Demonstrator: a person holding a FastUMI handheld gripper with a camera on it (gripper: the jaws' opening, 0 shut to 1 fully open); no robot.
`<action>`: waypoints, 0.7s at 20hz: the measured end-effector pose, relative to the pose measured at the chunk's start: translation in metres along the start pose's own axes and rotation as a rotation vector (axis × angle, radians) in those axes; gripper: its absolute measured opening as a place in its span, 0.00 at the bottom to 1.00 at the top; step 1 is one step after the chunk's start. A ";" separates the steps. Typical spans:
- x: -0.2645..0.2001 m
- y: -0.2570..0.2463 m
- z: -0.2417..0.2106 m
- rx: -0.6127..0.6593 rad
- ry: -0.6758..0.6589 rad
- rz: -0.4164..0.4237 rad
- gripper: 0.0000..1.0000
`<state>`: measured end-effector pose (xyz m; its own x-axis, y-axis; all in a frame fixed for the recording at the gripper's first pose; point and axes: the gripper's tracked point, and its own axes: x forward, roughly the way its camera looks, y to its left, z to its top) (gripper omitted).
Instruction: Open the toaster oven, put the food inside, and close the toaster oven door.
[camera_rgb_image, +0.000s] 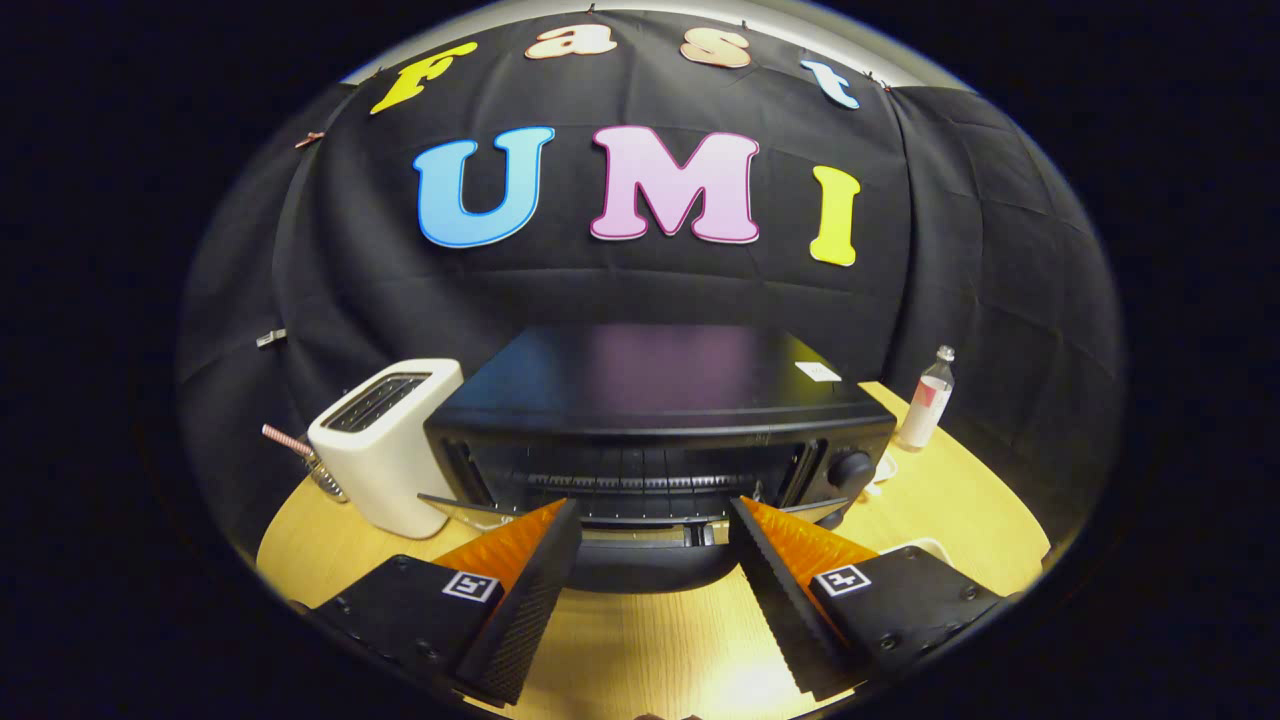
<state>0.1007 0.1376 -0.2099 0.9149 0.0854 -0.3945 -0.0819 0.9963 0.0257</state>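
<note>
Table: we see a round, light wooden table top (960, 500) carrying everything in the booth.
Toaster oven: the black, boxy toaster oven (660, 410) sits at the middle of the table, just ahead of the fingers. Its glass door (640, 530) hangs folded down towards us, so the wire rack inside shows. A round black knob (851, 468) sits on its front right panel.
Writing: a small white sticker (818, 372) lies on the oven's top, too small for us to read. Each finger block carries a square black-and-white marker tag; we make out no brand or words anywhere else.
Toaster: a cream-white two-slot toaster (385, 445) stands just beside the oven's left side.
Bottle: a small clear bottle (926, 398) with a pale cap and a reddish label stands upright to the right of the oven, apart from it.
Striped thing: a striped rod (288, 441) pokes out behind the toaster; we cannot tell what it is.
Gripper: the gripper (655, 525) is held level and pointed straight at the oven's opening. Its fingers stand wide apart with nothing between them, their tips at the edge of the lowered door.
Food: we cannot tell where it is.
</note>
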 end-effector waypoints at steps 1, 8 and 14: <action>-0.005 0.000 -0.012 0.000 0.024 0.011 0.99; -0.028 0.000 -0.096 -0.045 0.194 0.045 0.97; -0.058 -0.023 -0.102 -0.086 0.175 0.076 0.99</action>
<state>0.0097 0.1093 -0.2812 0.8226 0.1502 -0.5484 -0.1885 0.9820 -0.0138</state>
